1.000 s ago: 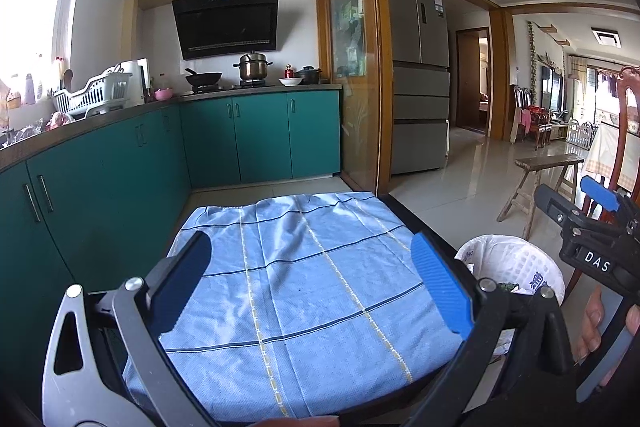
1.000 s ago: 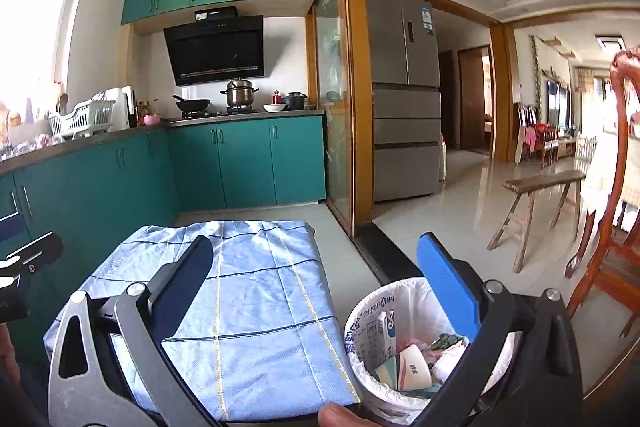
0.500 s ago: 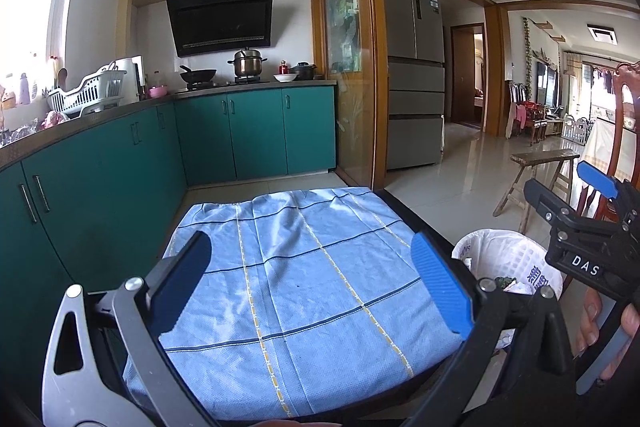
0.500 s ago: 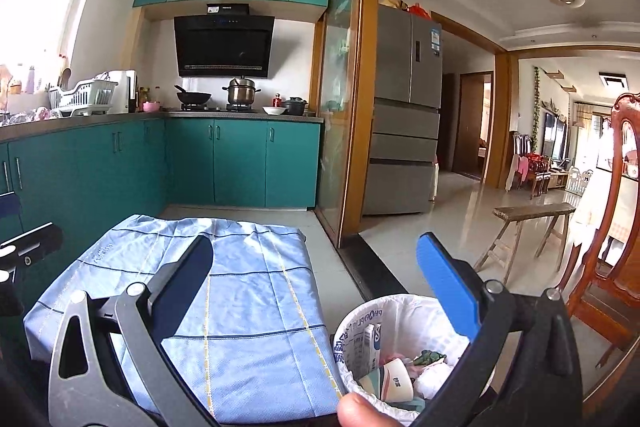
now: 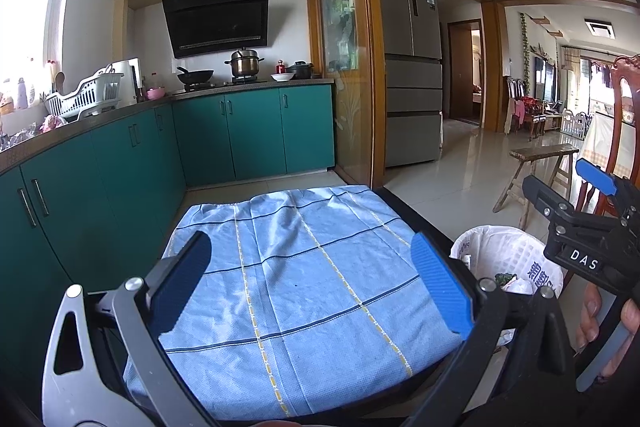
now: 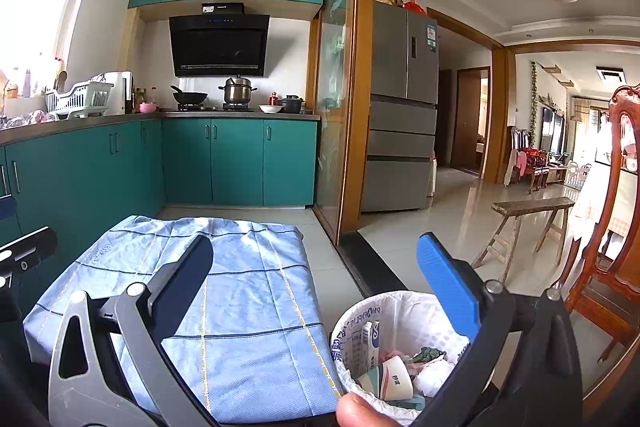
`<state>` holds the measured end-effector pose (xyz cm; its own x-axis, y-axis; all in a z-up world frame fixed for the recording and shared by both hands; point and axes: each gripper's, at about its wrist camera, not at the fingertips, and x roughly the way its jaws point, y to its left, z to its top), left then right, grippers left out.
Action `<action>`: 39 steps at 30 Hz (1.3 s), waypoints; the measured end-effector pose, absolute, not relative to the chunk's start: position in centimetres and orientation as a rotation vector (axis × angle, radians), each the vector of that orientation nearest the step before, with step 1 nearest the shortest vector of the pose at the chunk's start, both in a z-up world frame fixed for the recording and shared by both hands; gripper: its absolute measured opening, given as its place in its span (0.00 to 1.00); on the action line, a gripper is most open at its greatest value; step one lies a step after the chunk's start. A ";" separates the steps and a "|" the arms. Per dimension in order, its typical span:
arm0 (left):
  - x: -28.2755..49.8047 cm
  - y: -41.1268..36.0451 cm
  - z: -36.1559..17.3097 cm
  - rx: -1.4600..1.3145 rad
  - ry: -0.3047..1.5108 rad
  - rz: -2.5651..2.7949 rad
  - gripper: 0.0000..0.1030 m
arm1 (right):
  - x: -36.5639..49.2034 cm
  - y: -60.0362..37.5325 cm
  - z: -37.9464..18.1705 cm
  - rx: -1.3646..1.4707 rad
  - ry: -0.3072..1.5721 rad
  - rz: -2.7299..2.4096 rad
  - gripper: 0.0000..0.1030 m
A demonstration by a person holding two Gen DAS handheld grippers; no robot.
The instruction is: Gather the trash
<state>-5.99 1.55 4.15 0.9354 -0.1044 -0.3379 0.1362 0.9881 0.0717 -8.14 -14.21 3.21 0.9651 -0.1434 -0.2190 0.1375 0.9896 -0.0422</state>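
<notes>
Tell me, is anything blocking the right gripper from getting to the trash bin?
Nothing visible is in the way. The right gripper is open and empty, and the trash bin sits just below it beside the blue cloth, its top open, with a cup and cartons inside.

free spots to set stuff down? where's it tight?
The blue cloth is bare all over, bordered by the teal cabinets and the trash bin. The bin is crowded with a paper cup and a carton. The stove counter is cluttered.
</notes>
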 end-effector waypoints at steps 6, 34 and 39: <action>-6.0 1.2 3.9 0.101 0.345 -0.128 0.97 | -8.0 -14.3 3.2 -0.023 0.228 -0.144 0.97; -5.7 0.2 3.4 0.114 0.372 -0.161 0.97 | -7.6 -14.7 2.4 -0.003 0.251 -0.151 0.97; -5.7 -0.3 3.3 0.126 0.372 -0.168 0.97 | -7.6 -14.7 2.4 -0.001 0.252 -0.154 0.97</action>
<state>-5.72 -0.34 3.27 0.9178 -0.1395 -0.3716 0.1858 0.9783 0.0917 -7.58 -14.75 2.40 0.9565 -0.1524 -0.2487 0.1521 0.9882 -0.0203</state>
